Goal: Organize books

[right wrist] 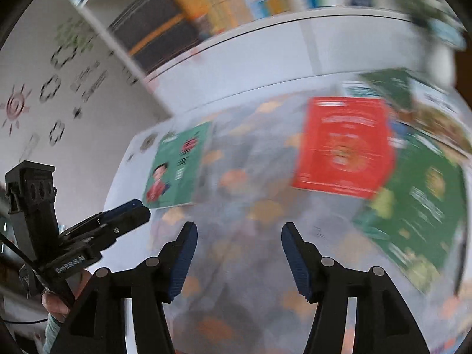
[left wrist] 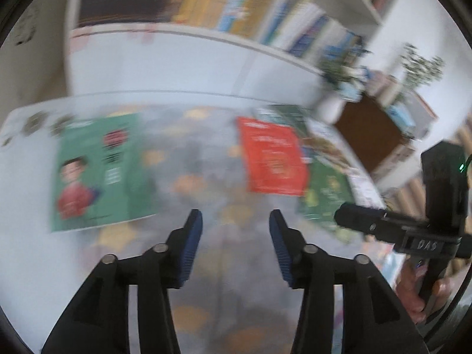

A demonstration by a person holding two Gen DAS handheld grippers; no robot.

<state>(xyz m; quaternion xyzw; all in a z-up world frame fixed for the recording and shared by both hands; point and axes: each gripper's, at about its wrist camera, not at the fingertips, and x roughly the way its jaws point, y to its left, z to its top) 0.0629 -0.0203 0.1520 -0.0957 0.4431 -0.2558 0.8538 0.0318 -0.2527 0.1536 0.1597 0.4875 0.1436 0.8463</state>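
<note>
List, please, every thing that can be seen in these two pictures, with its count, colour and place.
light green book: one, cartoon boy on cover, flat on table, left side.
red book: one, flat on table, right of centre, lying over other books.
dark green book: one, partly under the red book, right side.
table: one, white, with a patterned grey and orange mat.
bookshelf: one, white, behind table, holding many blurred books.
plant: one, green, far right.
left gripper: black, blue fingers apart, above the mat.
right gripper: black, blue fingers apart, holding nothing.
</note>
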